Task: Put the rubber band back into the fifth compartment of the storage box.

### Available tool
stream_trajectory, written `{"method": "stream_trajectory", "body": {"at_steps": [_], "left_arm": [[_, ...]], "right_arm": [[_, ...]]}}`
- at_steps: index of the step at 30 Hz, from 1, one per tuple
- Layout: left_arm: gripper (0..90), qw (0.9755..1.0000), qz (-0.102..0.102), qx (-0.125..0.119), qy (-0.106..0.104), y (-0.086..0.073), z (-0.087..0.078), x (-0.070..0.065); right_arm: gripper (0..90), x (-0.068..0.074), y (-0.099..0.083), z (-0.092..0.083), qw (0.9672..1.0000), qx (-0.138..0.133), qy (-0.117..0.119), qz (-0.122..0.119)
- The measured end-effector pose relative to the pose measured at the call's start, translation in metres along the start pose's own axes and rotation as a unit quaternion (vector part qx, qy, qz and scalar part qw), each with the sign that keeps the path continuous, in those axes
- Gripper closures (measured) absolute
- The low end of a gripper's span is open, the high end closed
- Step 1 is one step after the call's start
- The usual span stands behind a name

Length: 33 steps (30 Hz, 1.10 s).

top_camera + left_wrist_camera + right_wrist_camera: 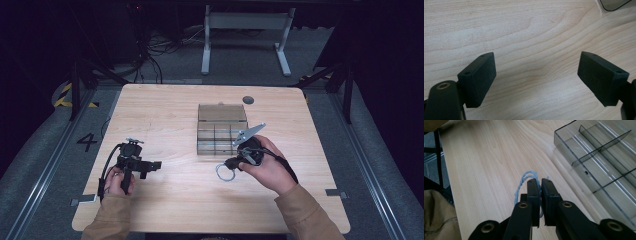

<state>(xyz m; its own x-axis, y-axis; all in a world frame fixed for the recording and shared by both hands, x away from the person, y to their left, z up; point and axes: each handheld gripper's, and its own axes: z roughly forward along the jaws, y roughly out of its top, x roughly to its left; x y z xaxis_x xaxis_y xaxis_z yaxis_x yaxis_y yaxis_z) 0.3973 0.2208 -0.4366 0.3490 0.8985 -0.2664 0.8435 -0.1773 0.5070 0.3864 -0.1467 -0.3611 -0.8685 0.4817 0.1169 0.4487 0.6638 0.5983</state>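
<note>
My right gripper (540,181) pinches a twisted pale-blue cord loop (524,182) near the clear plastic divided box (599,157); my left gripper (536,75), farther off, gapes wide over woodgrain.

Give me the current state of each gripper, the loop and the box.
Right gripper: shut on the blue twisted loop, held by the person's right hand.
Blue twisted loop: pinched between the jaws, hanging beside them over the table.
Left gripper: open, nothing between its jaws, over bare wood.
Clear divided box: lid open, compartments in sight look empty.
</note>
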Motion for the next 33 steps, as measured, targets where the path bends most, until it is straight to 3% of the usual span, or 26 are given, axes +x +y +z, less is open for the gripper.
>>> {"method": "stream_trajectory", "body": {"at_steps": [4,16,33], "left_arm": [[15.9,1.0000,0.001,0.000,0.000,0.000,0.000,0.000],[15.8,1.0000,0.004,-0.002,0.000,0.000,-0.001,0.000],[15.9,1.0000,0.004,-0.003,-0.003,0.000,-0.001,0.000]], "right_arm": [[86.3,-0.006,0.012,-0.004,1.0000,0.002,-0.008,-0.001],[86.3,-0.031,0.037,-0.007,0.9992,0.007,-0.015,0.035],[86.3,-0.070,0.050,0.003,0.9952,-0.012,-0.035,0.091]]}}
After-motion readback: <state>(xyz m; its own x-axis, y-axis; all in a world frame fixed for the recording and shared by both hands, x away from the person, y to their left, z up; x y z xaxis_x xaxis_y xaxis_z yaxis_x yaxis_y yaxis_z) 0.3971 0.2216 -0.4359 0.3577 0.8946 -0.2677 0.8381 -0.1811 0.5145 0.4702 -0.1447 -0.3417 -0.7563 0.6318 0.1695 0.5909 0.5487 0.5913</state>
